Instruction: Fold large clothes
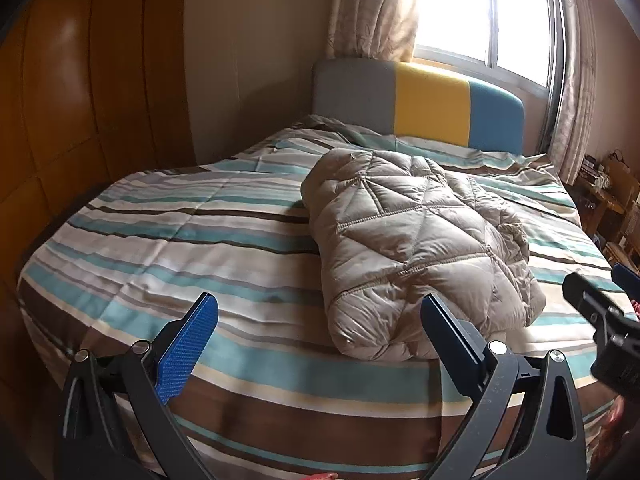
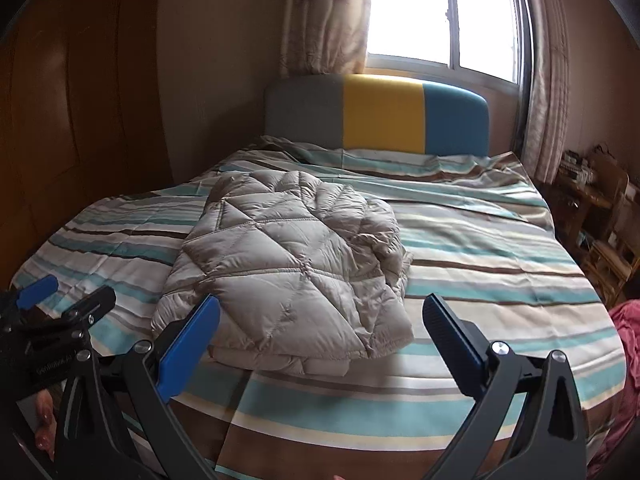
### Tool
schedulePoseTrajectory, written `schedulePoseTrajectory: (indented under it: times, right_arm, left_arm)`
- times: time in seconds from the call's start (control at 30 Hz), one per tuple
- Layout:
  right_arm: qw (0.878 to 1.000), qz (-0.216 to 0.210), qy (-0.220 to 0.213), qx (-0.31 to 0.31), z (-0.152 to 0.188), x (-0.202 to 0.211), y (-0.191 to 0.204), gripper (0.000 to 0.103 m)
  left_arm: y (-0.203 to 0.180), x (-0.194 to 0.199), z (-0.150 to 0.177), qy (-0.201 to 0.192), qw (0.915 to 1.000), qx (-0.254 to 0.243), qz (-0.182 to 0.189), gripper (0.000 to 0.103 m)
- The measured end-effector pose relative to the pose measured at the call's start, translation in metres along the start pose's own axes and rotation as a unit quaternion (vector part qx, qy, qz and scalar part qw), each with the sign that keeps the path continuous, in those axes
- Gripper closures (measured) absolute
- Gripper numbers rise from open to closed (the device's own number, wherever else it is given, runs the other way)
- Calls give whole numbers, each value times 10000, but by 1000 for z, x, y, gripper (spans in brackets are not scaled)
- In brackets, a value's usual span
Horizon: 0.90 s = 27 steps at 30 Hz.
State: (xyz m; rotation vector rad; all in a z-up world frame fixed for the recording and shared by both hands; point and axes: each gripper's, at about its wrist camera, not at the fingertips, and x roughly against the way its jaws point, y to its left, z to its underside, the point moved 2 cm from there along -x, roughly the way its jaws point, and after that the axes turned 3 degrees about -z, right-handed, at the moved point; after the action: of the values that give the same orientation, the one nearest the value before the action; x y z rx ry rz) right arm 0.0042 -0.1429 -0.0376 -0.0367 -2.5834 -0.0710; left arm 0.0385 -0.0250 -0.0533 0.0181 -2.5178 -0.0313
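Bed edges: the striped cover (image 1: 160,240) runs to the near edge below both grippers; its left edge lies along the wardrobe (image 1: 72,120), and its right edge drops off toward a cluttered wooden shelf (image 2: 592,200).
Far end: the headboard (image 2: 380,112) in grey, yellow and blue panels stands under the window (image 2: 440,12), with curtains (image 1: 372,8) on either side.
Open room: a broad stretch of cover lies bare left of the jacket in the left wrist view; another bare stretch lies to its right in the right wrist view.
Left gripper (image 1: 320,332): hangs over the near part of the bed, jaws spread wide, nothing between them; its right finger (image 1: 448,328) stands just in front of the jacket's near edge, though contact cannot be judged.
Right gripper (image 2: 320,332): level over the near edge, jaws wide and empty; its left finger (image 2: 188,344) overlaps the jacket's near left corner in view.
Spacing: the two grippers sit side by side, each showing at the margin of the other's view.
Jacket (image 1: 416,248): a beige quilted puffer, folded into a thick bundle, stitched in a diamond pattern.
Jacket place: rests on the cover in the middle of the bed, toward the near end, free of both grippers.
Jacket edges: the near fold is rounded and puffy; the right side is rumpled, with layers showing.
Pink cloth (image 2: 628,328): lies at the bed's near right edge.
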Motion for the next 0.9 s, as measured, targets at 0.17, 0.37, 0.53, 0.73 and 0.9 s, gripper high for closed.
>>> schedulePoseTrajectory:
  times: [0.17, 0.37, 0.53, 0.73, 0.9]
  right_arm:
    - [9998, 15, 69, -161, 2, -5, -7, 2]
    - [9996, -2, 98, -252, 4, -5, -12, 2]
    - [9997, -7, 63, -238, 3, -3, -12, 2]
    - [9996, -9, 91, -265, 4, -3, -14, 2]
    - [9996, -13, 90, -259, 4, -3, -13, 2]
  left_arm:
    - [1, -1, 1, 62, 10000, 51, 33, 3]
    - [-2, 0, 2, 39, 10000, 7, 45, 3]
    - [-3, 2, 2, 27, 10000, 8, 59, 3]
    - [-5, 1, 2, 33, 10000, 11, 46, 3]
    - [-5, 2, 2, 17, 10000, 5, 39, 3]
